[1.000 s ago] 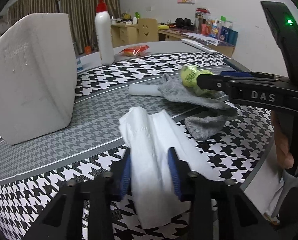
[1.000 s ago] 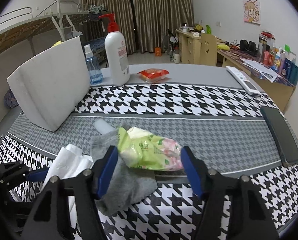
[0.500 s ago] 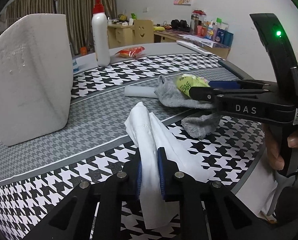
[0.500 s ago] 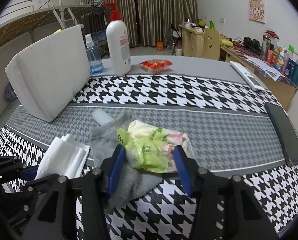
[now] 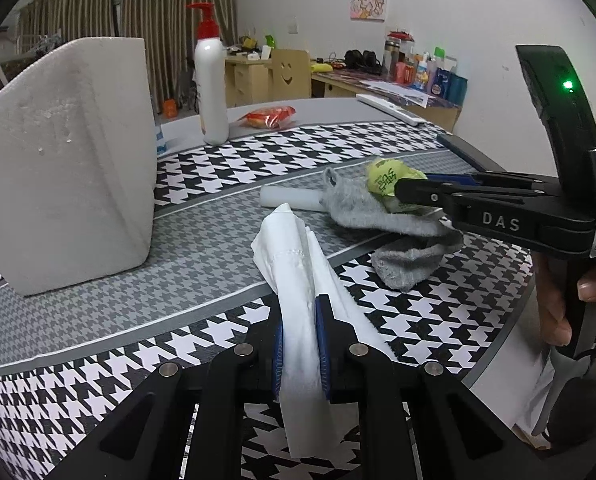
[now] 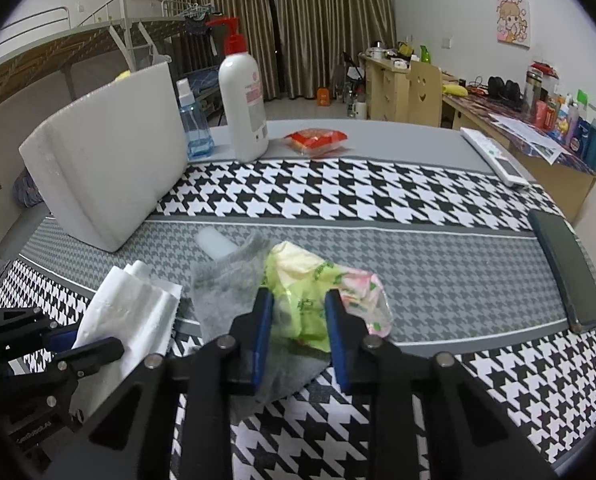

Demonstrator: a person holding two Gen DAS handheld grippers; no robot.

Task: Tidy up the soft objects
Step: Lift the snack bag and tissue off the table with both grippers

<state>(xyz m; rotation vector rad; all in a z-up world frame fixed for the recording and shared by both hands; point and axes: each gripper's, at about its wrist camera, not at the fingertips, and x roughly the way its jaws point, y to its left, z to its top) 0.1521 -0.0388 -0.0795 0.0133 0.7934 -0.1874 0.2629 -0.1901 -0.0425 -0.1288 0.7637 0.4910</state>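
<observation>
Since the earlier frame, left gripper has shut on the tissue. Right gripper fingers are closing around the packet at the sock's 3 o'clock. Grasping step; next calls for lifting both clear.

I see a black-and-white houndstooth bench with a grey band, a white tissue, a grey sock, a yellow-green packet, blue-padded black tongs
</observation>
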